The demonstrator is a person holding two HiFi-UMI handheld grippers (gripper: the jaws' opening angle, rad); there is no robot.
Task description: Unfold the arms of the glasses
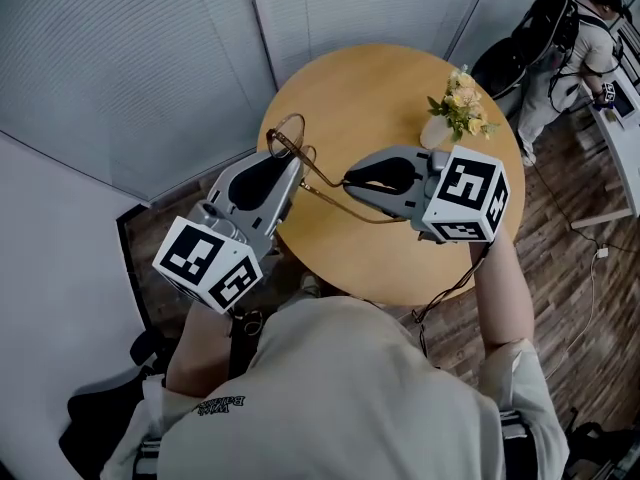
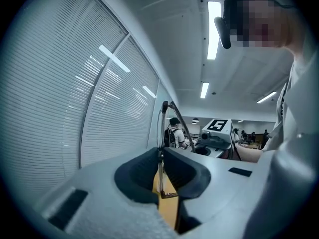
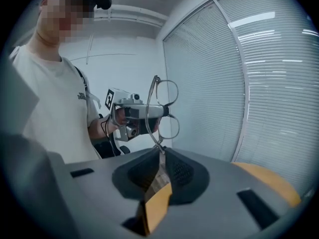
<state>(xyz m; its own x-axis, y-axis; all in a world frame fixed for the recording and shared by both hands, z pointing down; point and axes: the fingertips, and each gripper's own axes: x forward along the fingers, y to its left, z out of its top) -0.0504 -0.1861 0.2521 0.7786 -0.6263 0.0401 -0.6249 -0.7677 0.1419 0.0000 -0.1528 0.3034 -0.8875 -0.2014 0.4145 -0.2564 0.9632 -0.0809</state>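
Head view first: you are holding a thin gold-coloured wire-framed pair of glasses (image 1: 322, 178) in the air above the round wooden table (image 1: 370, 88), not resting on it. Your left gripper (image 1: 290, 163) is taking them at the lens end and your right gripper (image 1: 348, 181) is taking them further along one slim arm. A second thin wire is curving away under the right gripper, probably the other arm, though this view is not settling that. Left gripper view: the jaws are standing narrow and pinching the metal rim of the frame (image 2: 165, 105), which is rising upright out of the pads. Right gripper view: these jaws are also pressing together, on the slender arm, which is running straight from the pads (image 3: 160, 156) up to the two round lenses (image 3: 167, 92). The lenses are facing you almost square, one above the other. By my reading, you are finishing the swing of this first arm, since it is already standing roughly at right angles to the front. Next you are needing to keep the frame steady on the left, ease the right jaws off, and take the remaining arm near its hinge without bending the wire.
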